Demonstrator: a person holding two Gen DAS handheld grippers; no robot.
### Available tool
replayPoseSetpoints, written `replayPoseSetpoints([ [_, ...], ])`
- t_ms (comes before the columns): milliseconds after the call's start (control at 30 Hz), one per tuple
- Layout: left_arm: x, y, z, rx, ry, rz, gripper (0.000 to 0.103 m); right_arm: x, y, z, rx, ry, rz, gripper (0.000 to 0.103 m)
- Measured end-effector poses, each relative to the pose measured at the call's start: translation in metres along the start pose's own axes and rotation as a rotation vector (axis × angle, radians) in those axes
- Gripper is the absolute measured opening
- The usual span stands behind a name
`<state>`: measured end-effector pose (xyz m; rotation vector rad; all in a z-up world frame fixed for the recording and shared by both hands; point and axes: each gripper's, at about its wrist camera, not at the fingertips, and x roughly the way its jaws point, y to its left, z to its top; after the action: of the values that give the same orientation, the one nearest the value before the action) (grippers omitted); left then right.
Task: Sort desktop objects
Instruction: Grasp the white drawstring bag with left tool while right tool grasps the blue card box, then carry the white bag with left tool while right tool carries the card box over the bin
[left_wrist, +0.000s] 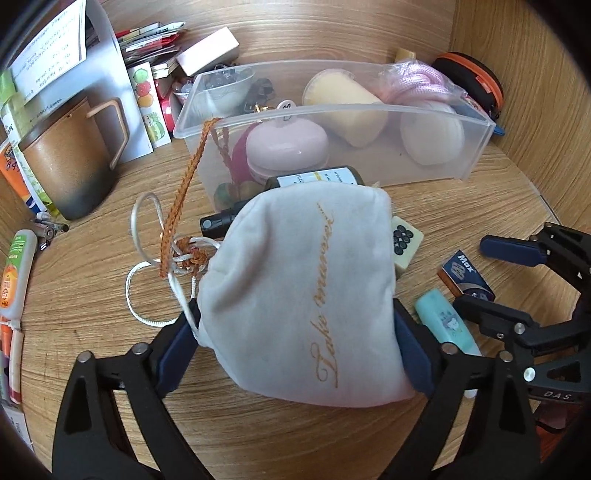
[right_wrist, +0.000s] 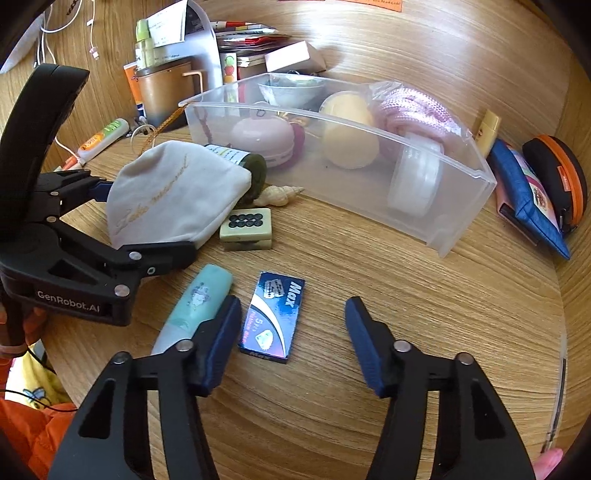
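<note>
The pouch (left_wrist: 306, 295) is off-white with gold script lettering; its cord (left_wrist: 184, 184) is braided orange. The mahjong tile (right_wrist: 246, 220) is cream with dark dots, the small box (right_wrist: 272, 317) glossy blue, the tube (right_wrist: 195, 306) mint green, the tabletop (right_wrist: 406, 295) light wood-grain

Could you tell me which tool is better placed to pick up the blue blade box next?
Right. The right tool is open with the blade box between its fingers, while the left tool is shut on the white pouch.
</note>
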<state>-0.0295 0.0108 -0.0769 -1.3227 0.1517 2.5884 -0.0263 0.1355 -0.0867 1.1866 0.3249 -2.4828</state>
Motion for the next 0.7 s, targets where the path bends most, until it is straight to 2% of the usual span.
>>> replayPoseSetpoints([
  [67, -0.001, -0.003, -0.001, 0.001, -0.009, 0.001, 0.089, 0.000, 0.000, 0.000, -0.001, -0.002, 0.004, 0.050],
  [133, -0.002, -0.002, -0.001, -0.003, -0.014, -0.001, 0.086, 0.000, 0.000, 0.000, -0.004, 0.000, 0.024, 0.039],
  [167, -0.003, -0.002, -0.001, -0.002, -0.016, -0.003, 0.085, 0.000, 0.001, 0.000, -0.005, 0.002, 0.039, 0.036],
  [333, -0.006, 0.001, 0.000, -0.019, -0.031, -0.022, 0.072, -0.001, 0.005, -0.002, -0.020, 0.000, 0.052, 0.026],
  [433, -0.010, -0.002, -0.003, -0.019, -0.048, -0.027, 0.066, -0.001, 0.005, -0.002, -0.015, 0.000, 0.055, 0.025],
  [700, -0.017, -0.002, -0.007, -0.055, -0.069, -0.034, 0.061, -0.005, 0.001, -0.003, 0.000, -0.013, 0.051, 0.025],
])
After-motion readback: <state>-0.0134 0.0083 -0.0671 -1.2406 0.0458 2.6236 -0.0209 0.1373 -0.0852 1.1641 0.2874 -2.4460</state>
